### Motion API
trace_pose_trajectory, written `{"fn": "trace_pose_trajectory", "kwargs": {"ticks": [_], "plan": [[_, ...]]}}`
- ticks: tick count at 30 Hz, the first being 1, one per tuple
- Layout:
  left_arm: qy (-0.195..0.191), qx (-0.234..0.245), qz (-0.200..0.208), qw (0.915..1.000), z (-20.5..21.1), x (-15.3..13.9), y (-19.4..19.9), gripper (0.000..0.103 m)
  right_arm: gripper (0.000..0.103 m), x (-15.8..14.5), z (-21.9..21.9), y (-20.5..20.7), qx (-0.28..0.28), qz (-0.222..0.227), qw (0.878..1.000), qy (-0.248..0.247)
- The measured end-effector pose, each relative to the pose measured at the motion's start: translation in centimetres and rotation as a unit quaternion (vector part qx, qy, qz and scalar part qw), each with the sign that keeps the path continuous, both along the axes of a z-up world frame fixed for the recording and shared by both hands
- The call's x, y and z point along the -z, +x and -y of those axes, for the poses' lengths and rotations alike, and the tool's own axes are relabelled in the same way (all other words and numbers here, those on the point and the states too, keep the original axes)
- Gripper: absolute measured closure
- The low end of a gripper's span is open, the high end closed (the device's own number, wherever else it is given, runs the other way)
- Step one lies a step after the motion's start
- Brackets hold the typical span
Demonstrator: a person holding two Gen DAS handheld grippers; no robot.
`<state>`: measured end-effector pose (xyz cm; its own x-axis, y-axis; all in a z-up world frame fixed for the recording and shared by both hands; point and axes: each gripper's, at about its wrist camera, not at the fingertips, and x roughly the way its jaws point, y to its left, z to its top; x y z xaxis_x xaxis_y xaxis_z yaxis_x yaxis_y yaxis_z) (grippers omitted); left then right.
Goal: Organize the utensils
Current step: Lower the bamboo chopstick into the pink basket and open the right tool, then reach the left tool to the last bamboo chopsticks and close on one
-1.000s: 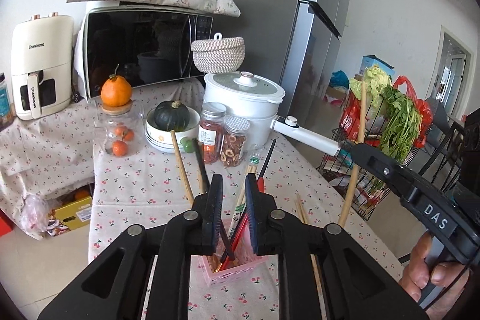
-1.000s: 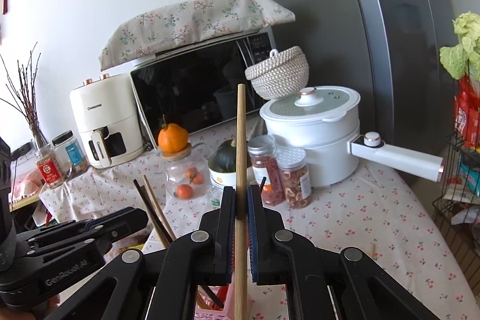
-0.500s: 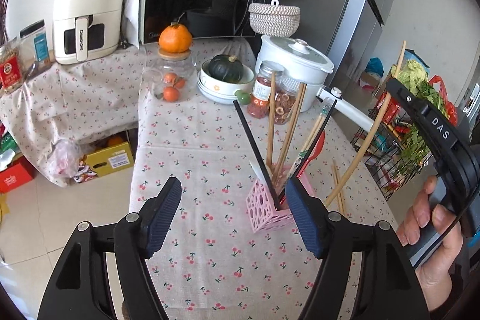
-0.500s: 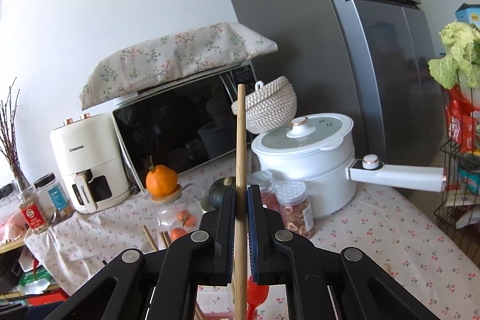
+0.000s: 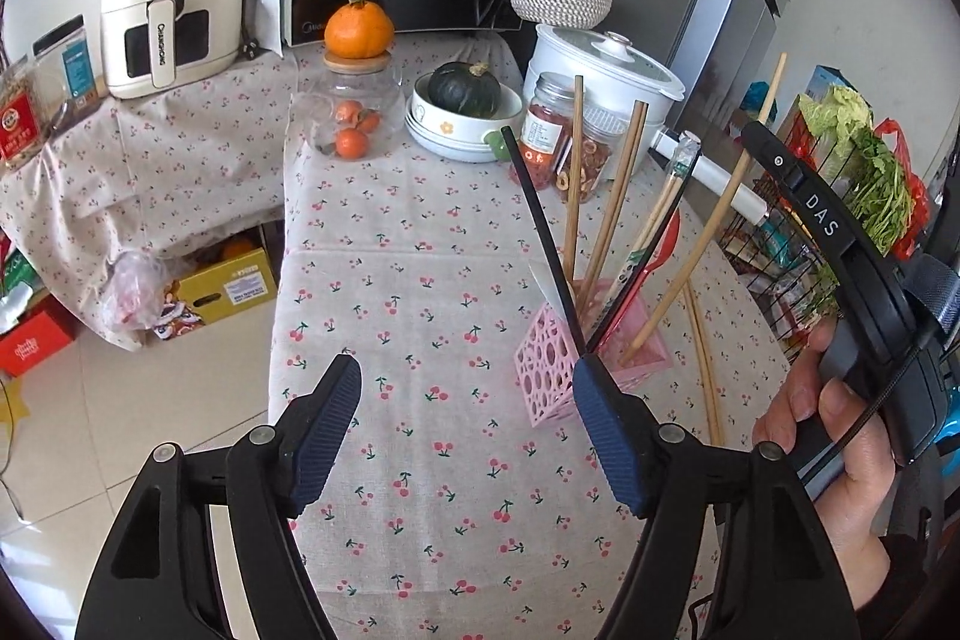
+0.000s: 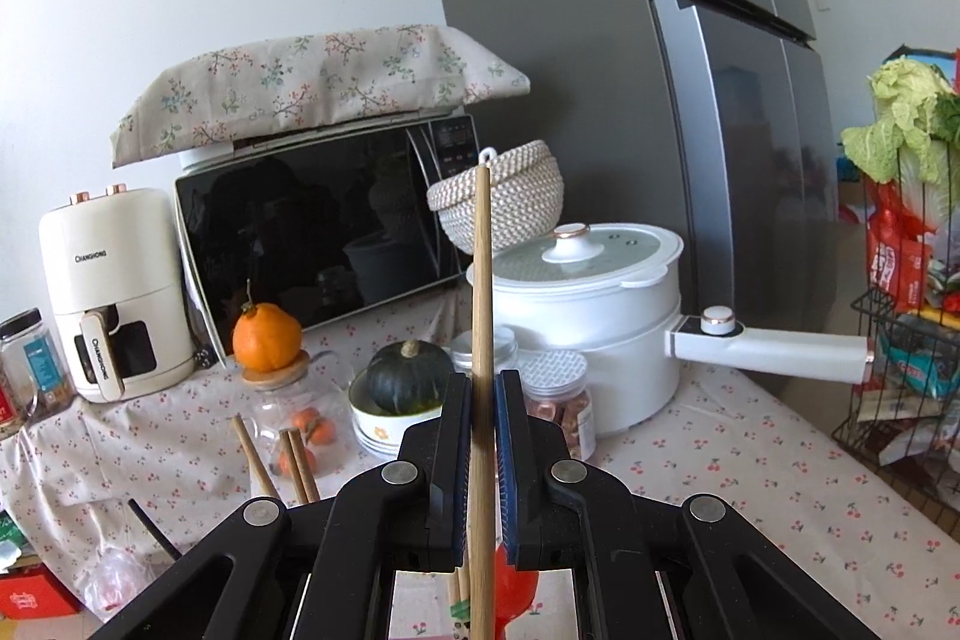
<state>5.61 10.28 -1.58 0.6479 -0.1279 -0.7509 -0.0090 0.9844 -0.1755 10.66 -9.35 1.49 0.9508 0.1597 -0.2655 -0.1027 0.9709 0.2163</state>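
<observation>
**Right clamped on one chopstick over the holder, left spread and empty**

My left gripper [image 5: 467, 427] is released, fingers wide apart, nothing between them. It hangs over the cherry-print tablecloth [image 5: 420, 316], near side of the pink holder [image 5: 549, 355]; its right finger tip sits just beside the holder's near corner, contact unclear.

My right gripper [image 6: 480, 466] is clenched on a wooden chopstick [image 6: 482, 340], held roughly upright. In the left view that same stick [image 5: 702, 244] leans, with its lower end inside the holder's right part. I can't tell if the tip touches the bottom.

Holder already carries a black chopstick [image 5: 540, 226], three wooden sticks [image 5: 606, 196], a wrapped pair [image 5: 663, 202], a red spoon [image 5: 651, 262] and a white utensil handle [image 5: 549, 286]. One more wooden chopstick [image 5: 702, 352] lies flat on the cloth, right of the holder.

Far side of the table: white pot [image 5: 606, 70], two jars [image 5: 552, 130], squash in a bowl [image 5: 465, 91], orange on a glass jar [image 5: 358, 31].
</observation>
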Motion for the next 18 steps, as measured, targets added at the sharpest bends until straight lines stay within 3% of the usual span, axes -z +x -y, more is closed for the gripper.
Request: {"fn": "trace_pose_trajectory", "kwargs": {"ticks": [2,4,6,15,18], "plan": [[0.003,0.002,-0.001,1.0,0.2,0.0,0.0,0.027,0.091,0.1,0.4,-0.1,-0.003,-0.013,1.0,0.007],[0.007,0.007,-0.002,0.9999,0.6,0.0,-0.1,0.027,0.075,-0.2,1.2,-0.3,-0.013,-0.022,0.999,0.027],[0.011,0.011,-0.004,0.9999,0.9,0.1,-0.3,0.027,0.05,-0.7,2.4,-0.8,-0.026,-0.025,0.998,0.048],[0.028,0.034,-0.008,0.999,3.3,0.2,-0.8,0.024,0.022,-1.7,7.1,-2.2,-0.056,-0.076,0.995,0.016],[0.032,0.042,-0.009,0.9986,4.5,0.3,-0.9,0.023,0.02,-1.4,8.5,-2.6,-0.058,-0.095,0.994,-0.014]]}}
